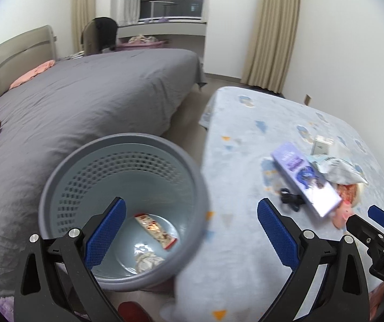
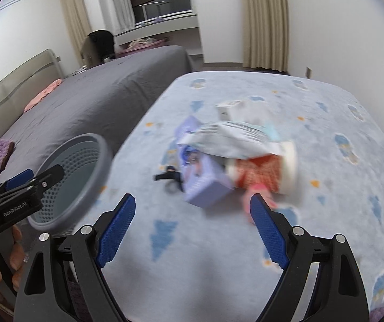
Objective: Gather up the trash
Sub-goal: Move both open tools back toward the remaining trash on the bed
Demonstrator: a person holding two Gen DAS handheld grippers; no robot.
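Round perforated plastic bin (image 1: 122, 187); crinkled wrapper (image 1: 155, 231) inside; both hand-held grippers (image 1: 192, 230) (image 2: 193, 230) apart, empty.

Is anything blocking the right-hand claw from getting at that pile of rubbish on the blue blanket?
Nothing visible does. Only bare blanket lies between the open right gripper and the purple box at the pile's near edge.

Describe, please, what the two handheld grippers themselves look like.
Both the left gripper and the right gripper are black frames with silver round bolts and two fingers faced with blue textured pads. The left body reads "GenRobot.AI"; the right's shows "DAS". No cables or sleeves show.
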